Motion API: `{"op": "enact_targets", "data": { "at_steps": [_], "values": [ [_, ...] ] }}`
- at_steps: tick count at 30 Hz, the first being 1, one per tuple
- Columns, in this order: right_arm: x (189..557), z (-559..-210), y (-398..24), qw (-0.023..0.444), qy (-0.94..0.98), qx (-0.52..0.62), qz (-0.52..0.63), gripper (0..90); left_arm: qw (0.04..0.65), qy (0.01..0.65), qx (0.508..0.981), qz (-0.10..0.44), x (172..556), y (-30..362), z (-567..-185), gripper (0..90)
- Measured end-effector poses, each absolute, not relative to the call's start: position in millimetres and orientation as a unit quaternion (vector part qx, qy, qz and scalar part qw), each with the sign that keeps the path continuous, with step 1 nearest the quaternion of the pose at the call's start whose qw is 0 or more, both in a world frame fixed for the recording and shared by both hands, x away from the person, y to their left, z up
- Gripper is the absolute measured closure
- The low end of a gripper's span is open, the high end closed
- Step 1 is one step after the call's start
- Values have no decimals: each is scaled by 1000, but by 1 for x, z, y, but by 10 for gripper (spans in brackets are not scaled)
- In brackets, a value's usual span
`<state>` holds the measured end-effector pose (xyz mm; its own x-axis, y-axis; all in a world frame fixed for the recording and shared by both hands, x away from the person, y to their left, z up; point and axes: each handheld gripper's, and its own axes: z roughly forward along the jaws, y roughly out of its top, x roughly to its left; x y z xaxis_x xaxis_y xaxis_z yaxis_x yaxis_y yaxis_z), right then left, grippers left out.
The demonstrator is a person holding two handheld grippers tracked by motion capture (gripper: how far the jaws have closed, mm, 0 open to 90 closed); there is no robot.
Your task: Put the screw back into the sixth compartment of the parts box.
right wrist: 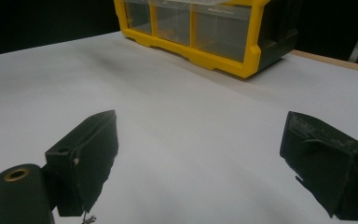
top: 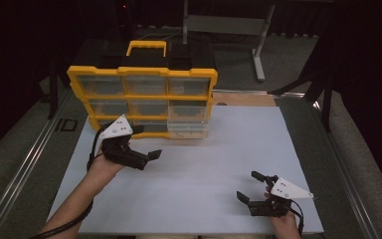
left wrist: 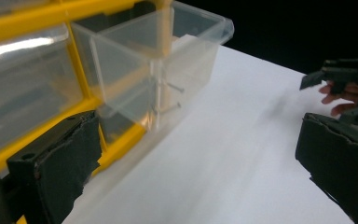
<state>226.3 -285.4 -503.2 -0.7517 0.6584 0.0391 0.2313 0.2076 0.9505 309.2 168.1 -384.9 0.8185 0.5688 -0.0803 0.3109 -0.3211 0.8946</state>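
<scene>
I hold two tongs, one in each hand: my left tongs (top: 146, 142) and my right tongs (top: 251, 185), each with two black jaws. One white counter (top: 229, 149) carries one yellow organiser (top: 142, 74) with one handle (top: 146, 46). Its front shows nine clear drawers in three rows of three. One drawer (top: 188, 128), bottom right, is pulled out.

white table (top: 204, 164) carries a yellow drawer organizer (top: 142, 94).

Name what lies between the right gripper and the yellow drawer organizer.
Nothing: in the high view, bare white table separates the right gripper from the organizer.
</scene>
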Motion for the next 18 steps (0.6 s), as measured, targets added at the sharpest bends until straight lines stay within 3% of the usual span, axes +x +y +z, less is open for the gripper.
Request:
{"op": "enact_targets", "data": {
  "at_steps": [18],
  "values": [
    [226,-503,-285,192,754,294,555,113,521,276,799,118,274,190,-431,9]
  ]
}}
